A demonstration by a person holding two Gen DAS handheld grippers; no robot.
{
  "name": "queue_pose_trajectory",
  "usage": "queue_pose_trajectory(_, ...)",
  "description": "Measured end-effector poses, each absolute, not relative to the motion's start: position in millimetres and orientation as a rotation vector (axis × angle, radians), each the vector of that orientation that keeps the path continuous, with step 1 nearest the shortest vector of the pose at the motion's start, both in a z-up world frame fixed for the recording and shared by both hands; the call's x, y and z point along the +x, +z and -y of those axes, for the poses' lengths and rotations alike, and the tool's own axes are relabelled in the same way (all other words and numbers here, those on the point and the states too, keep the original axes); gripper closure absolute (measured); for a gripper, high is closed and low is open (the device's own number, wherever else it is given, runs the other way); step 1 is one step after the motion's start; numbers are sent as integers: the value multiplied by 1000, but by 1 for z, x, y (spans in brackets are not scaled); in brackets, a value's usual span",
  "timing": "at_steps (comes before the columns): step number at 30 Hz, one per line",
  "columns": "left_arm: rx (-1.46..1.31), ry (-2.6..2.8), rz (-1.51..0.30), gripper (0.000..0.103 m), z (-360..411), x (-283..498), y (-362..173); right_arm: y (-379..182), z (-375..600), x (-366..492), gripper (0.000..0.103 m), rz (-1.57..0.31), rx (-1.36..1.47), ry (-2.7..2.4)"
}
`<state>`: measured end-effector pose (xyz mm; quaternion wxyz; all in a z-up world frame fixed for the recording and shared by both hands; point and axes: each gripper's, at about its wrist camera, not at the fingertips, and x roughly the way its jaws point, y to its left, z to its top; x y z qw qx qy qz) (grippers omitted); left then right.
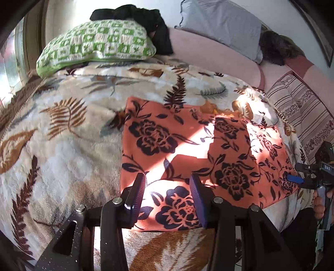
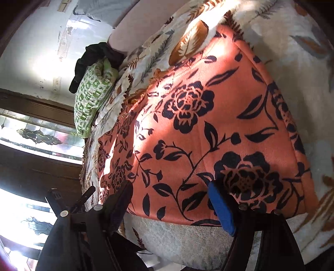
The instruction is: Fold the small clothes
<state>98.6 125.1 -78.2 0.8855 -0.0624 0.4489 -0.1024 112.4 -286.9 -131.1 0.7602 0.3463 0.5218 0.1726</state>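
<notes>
An orange cloth with dark flower print (image 1: 187,146) lies flat on a leaf-patterned blanket (image 1: 62,129); it also fills the right wrist view (image 2: 198,129). My left gripper (image 1: 168,181) is open and empty, its jaws wide apart just above the cloth's near edge. My right gripper (image 2: 171,196) is open and empty above the cloth's right edge; it also shows at the right side of the left wrist view (image 1: 300,173), beside the cloth.
A green-and-white pillow (image 1: 96,41) with a black garment (image 1: 146,18) on it lies at the back left. A grey pillow (image 1: 221,25), a dark furry cushion (image 1: 277,48) and a striped cushion (image 1: 300,108) sit at the back right. A window (image 2: 37,135) is beyond the bed.
</notes>
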Motion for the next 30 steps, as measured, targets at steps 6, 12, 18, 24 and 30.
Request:
queue_pose_trajectory(6,-154,-251,-951,42,-93,104,-86,-109,316,163,25,-1090,822,391)
queue_pose_trajectory(12,-135,-228,-1051,42,-71,113,-129,-142,357,251,26,-1078,921,289)
queue_pose_trajectory(18,-82,-244,-1028,34,-64,111,-134,-162,407,241,26,-968,1084,142)
queue_pose_trajectory(24,-85,-226,-1019,33,-62,105,-130,-116,373,150,26,-929,1014,280)
queue_pose_trajectory(30,-128,-226,-1008,33,-66,90,-116,-147,324,78,20,-995,999,349)
